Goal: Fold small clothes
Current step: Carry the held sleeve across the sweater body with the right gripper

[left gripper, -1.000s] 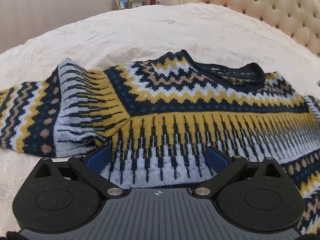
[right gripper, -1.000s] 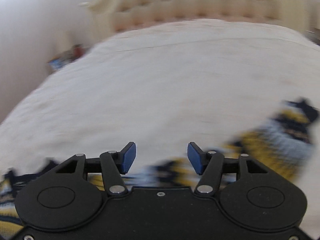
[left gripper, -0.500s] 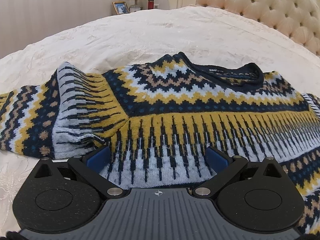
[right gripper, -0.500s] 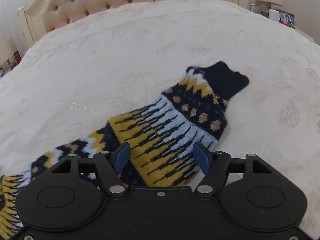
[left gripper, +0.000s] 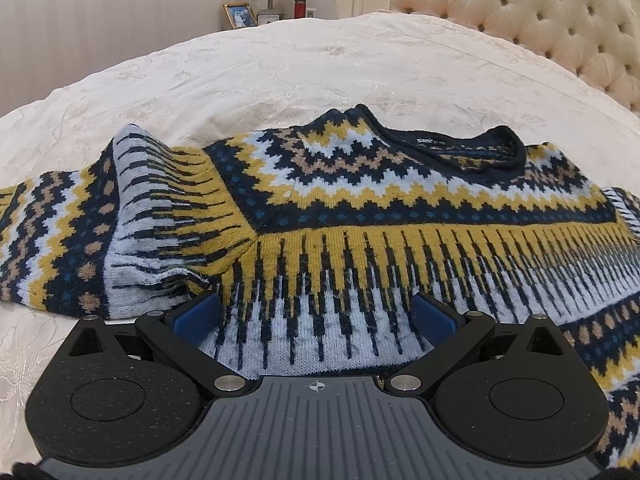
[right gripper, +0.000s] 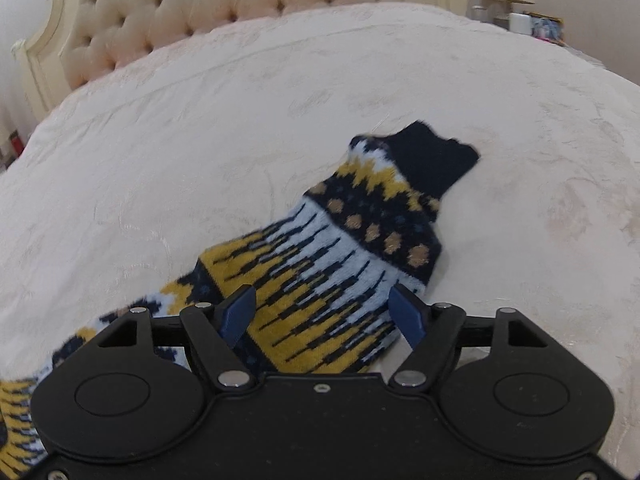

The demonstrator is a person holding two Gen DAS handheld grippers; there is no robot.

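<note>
The patterned sweater (left gripper: pixel 360 216) lies spread flat on the cream bed (left gripper: pixel 280 64); the left gripper (left gripper: pixel 316 316) hovers over its chest, fingers wide apart, holding nothing; the right gripper (right gripper: pixel 324 312) straddles its outstretched sleeve (right gripper: pixel 360 240), fingers likewise spread and empty.

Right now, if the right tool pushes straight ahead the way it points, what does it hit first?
Probably the sweater sleeve: it lies between the open right tool's fingers and runs forward to the dark cuff. Beyond that is only bedspread. Height above the knit is unclear.
</note>
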